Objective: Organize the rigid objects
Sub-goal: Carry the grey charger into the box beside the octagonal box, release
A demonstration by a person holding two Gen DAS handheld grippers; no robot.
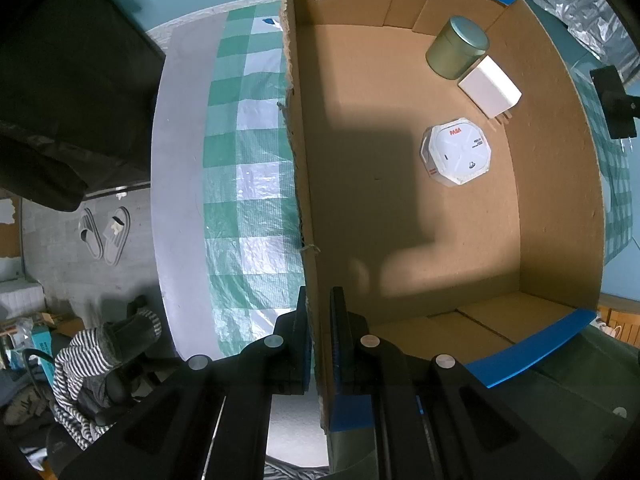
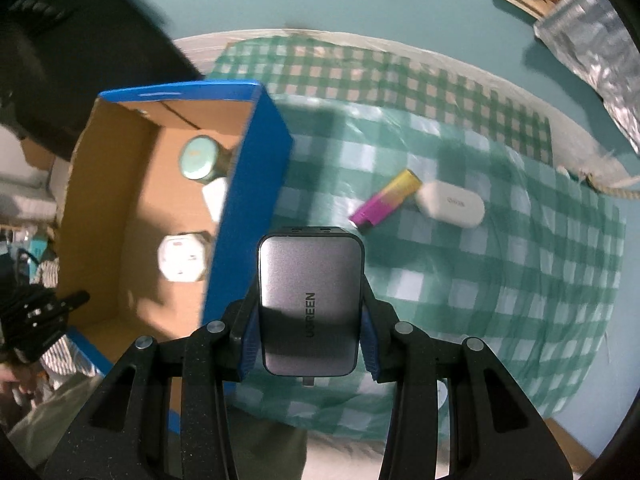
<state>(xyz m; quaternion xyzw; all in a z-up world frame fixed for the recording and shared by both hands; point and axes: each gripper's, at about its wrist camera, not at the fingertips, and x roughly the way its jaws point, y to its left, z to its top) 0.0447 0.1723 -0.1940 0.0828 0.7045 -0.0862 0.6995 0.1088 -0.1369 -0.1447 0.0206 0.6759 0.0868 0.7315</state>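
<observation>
My left gripper [image 1: 319,312] is shut on the side wall of an open cardboard box [image 1: 298,152], one finger on each side of it. Inside the box lie a green tin [image 1: 456,46], a white charger block [image 1: 490,86] and a white octagonal box [image 1: 456,152]. My right gripper [image 2: 310,308] is shut on a grey UGREEN charger [image 2: 310,300], held above the checked cloth beside the box [image 2: 248,200]. A pink and yellow stick [image 2: 386,200] and a white oval case [image 2: 450,204] lie on the cloth beyond it.
The green checked cloth [image 2: 460,300] covers a round white table [image 1: 176,200]. A crinkled silver bag [image 2: 592,36] lies at the far right. A dark block [image 1: 68,92] sits left of the table. Slippers [image 1: 104,234] lie on the floor below.
</observation>
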